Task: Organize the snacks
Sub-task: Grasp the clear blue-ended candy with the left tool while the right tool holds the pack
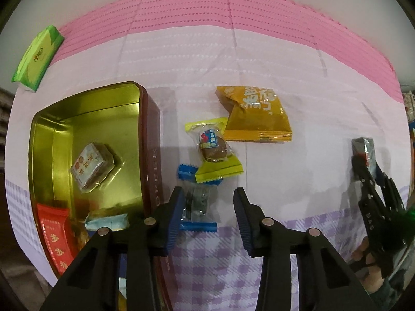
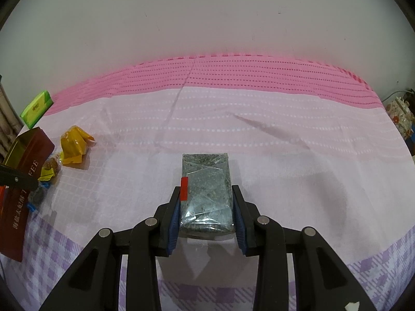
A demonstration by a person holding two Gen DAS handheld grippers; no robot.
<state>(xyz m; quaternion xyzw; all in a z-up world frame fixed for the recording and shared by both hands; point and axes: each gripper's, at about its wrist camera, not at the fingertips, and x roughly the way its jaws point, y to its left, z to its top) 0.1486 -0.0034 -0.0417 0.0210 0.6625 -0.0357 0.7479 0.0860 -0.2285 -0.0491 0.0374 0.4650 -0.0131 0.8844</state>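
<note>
Left gripper (image 1: 208, 207) pointing down over blue-ended candy (image 1: 196, 202), jaws apart, candy beside left pad. Open gold tin (image 1: 85, 140) at left holding wrapped snacks. Yellow packet (image 1: 255, 114) beyond on pink-clothed desk (image 1: 298, 77).

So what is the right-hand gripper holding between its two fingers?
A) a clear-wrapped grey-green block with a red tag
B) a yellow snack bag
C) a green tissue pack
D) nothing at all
A: in the right wrist view the right gripper has both pads pressed against the sides of the grey-green block, its red tag showing at the left edge, while the yellow snack bag lies far off on the cloth.
</note>
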